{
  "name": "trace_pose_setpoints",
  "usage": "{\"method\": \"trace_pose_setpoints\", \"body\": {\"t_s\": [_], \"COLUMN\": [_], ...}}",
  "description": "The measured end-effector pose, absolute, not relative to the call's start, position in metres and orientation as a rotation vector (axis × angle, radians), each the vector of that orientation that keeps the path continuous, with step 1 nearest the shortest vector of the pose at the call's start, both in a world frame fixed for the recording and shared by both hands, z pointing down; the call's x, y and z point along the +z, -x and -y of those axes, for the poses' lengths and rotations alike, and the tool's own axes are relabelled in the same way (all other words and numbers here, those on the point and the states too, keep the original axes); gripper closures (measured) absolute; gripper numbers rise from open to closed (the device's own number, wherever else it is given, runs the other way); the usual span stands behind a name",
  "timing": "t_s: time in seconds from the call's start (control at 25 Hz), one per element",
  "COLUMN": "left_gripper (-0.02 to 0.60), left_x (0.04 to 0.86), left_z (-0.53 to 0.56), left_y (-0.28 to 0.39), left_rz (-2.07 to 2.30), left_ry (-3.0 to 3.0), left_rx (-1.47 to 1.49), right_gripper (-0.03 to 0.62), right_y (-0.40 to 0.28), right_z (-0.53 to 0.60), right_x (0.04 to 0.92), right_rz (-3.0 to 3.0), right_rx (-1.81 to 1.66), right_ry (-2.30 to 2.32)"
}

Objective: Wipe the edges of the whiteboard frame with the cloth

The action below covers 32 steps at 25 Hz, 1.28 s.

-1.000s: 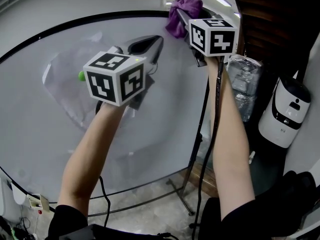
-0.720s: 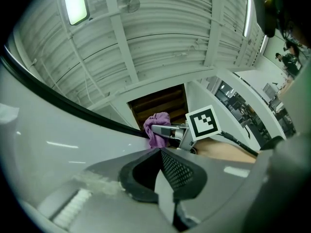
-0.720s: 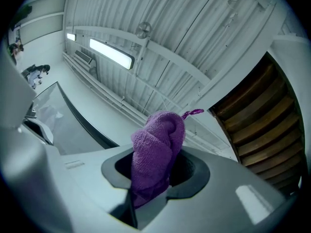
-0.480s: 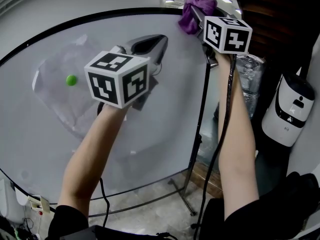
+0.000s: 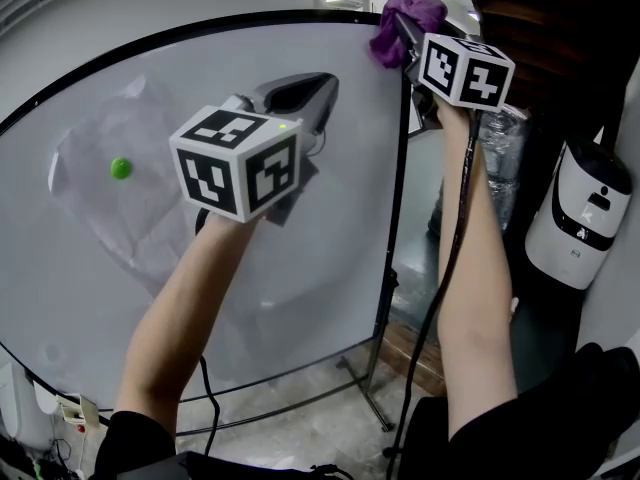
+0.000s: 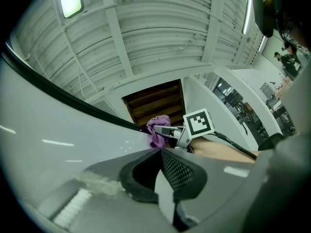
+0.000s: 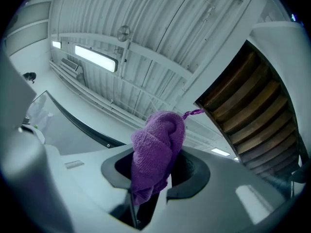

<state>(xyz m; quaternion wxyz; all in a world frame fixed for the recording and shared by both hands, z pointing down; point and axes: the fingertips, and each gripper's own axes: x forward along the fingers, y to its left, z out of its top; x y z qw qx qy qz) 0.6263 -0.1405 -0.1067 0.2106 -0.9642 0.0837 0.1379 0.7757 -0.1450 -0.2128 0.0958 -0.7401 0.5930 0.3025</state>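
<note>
Two grippers are up: the right gripper (image 5: 410,38) is clamped on a purple cloth (image 5: 398,26) at the top corner of the whiteboard frame (image 5: 398,178); the left gripper (image 5: 318,93) is closed and empty.

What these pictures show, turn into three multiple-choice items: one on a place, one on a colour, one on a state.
1. Where is the cloth?
A. On the floor.
B. At the top right corner of the whiteboard.
C. Along the board's bottom edge.

2. What colour is the round dot on the board?
A. Red.
B. Blue.
C. Green.

3. How is the right gripper?
A. Open and empty.
B. Shut on the cloth.
C. Shut on a pen.

Key:
1 B: the head view shows it up at the corner of the black frame.
2 C: it stands out green on the pale board.
3 B: the right gripper view shows the purple cloth pinched between the jaws.
</note>
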Motion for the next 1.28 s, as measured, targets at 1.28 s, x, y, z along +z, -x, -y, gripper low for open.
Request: {"method": "trace_pose_setpoints", "body": {"t_s": [1.28], "left_gripper": [0.578], "left_x": [-0.008], "left_z": [0.136], "left_y": [-0.657], "left_rz": [-0.144], "left_ry": [2.851], "left_rx": [0.292], "right_gripper": [0.448], "right_y": [-0.804], "right_z": [0.139], "right_x": [-0.057], "right_rz": [-1.819], "right_rx": [0.642], "right_ry": [2.194]}}
